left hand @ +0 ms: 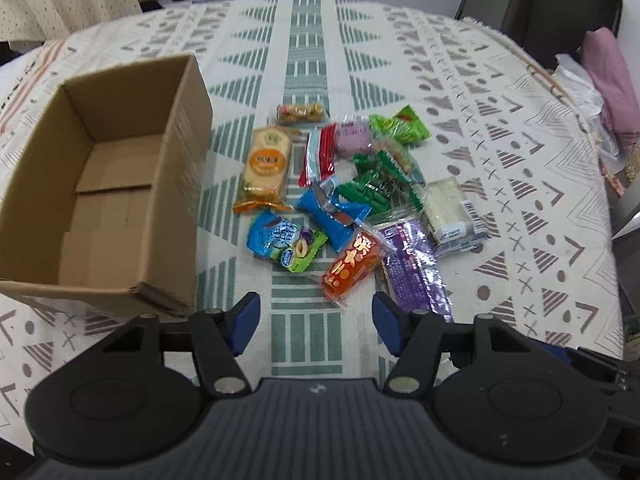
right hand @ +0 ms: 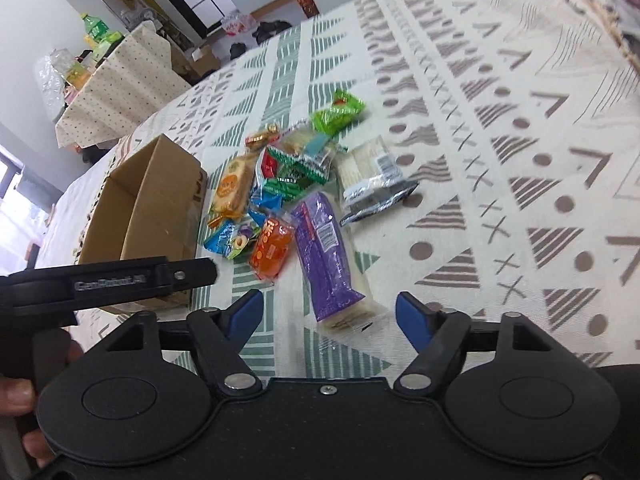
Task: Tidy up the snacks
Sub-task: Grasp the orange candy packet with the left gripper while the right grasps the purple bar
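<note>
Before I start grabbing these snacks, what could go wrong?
The snacks overlap: the orange pack lies on the purple pack, so lifting the purple one may drag or flip it. The wrappers look slick and flat, so open fingers may slip off. The box sits loose on the cloth and may slide if bumped.

An open brown cardboard box (left hand: 120, 184) sits empty at the left of the left wrist view, flaps folded flat inside, with a loose pile of wrapped snacks just to its right at the frame's centre. Nearest the box lie an orange biscuit pack (left hand: 266, 170) and a blue-green candy bag (left hand: 284, 242); lower centre lie an orange jelly pack (left hand: 352, 268) and a long purple wafer pack (left hand: 412, 268), the latter partly overlapping a clear pack. Farther up are a blue pack (left hand: 336, 216), dark green packs (left hand: 376, 184), a red-striped pack (left hand: 318, 156), a light green pack (left hand: 400, 124), a white bar (left hand: 448, 208), and a small gold-ended candy (left hand: 300, 114).
</note>
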A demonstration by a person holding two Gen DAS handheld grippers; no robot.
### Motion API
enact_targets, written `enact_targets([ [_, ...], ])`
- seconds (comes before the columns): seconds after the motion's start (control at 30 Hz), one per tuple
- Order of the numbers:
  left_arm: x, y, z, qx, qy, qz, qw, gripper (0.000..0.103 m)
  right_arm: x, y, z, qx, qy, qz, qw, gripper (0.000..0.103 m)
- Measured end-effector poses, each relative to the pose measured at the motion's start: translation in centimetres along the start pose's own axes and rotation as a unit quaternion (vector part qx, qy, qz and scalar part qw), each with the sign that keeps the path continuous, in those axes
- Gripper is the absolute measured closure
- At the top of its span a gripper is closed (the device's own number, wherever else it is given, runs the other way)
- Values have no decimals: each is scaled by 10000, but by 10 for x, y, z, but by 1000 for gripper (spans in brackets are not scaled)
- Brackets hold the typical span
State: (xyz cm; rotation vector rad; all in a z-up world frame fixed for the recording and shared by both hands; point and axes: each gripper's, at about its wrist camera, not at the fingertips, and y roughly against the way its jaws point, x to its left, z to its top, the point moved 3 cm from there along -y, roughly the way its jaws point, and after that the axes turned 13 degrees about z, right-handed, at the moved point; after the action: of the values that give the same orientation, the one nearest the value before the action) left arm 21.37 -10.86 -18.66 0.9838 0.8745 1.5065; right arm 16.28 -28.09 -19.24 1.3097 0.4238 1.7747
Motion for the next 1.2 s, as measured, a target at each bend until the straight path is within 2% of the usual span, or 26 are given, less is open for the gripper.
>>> enact_targets([
  [0.17, -6, -16, 8, 104, 63, -20, 9999, 45, -5, -12, 3, 63, -67, 48, 9999, 39],
  [0.4, -25, -33, 16, 154, -148, -81, 9997, 51, -10, -30, 9, 182, -98, 70, 9998, 42],
  [0.47, -30, -40, 18, 196, -193, -71, 9996, 58, -12, -35, 11, 218, -109, 49, 9997, 43],
  [0.53, -33, -48, 20, 252, -252, -33, 9994, 60, -13, -39, 12, 239, -127, 40, 9996, 44],
  [0.7, -37, -62, 22, 343, -294, -77, 9989, 60, -16, -46, 15, 245, -186, 58, 9995, 44],
  [0.73, -37, -64, 22, 398, -278, -101, 9988, 63, -16, -48, 16, 249, -189, 54, 9995, 44],
  [0.77, -36, -67, 21, 484, -249, -124, 9984, 75, -17, -49, 17, 250, -184, 36, 9995, 44],
  [0.87, -36, -66, 21, 566, -230, -73, 9981, 84, -15, -55, 19, 294, -105, -17, 9995, 44],
  [1.07, -32, -50, 31, 442, -282, -112, 9986, 85, -12, -64, 18, 398, 18, -103, 9992, 53],
  [1.13, -28, -43, 34, 376, -289, -157, 9988, 85, -11, -66, 17, 448, 5, -94, 9990, 68],
  [1.2, -23, -35, 36, 297, -269, -175, 9990, 85, -9, -63, 16, 399, 55, -62, 9992, 72],
])
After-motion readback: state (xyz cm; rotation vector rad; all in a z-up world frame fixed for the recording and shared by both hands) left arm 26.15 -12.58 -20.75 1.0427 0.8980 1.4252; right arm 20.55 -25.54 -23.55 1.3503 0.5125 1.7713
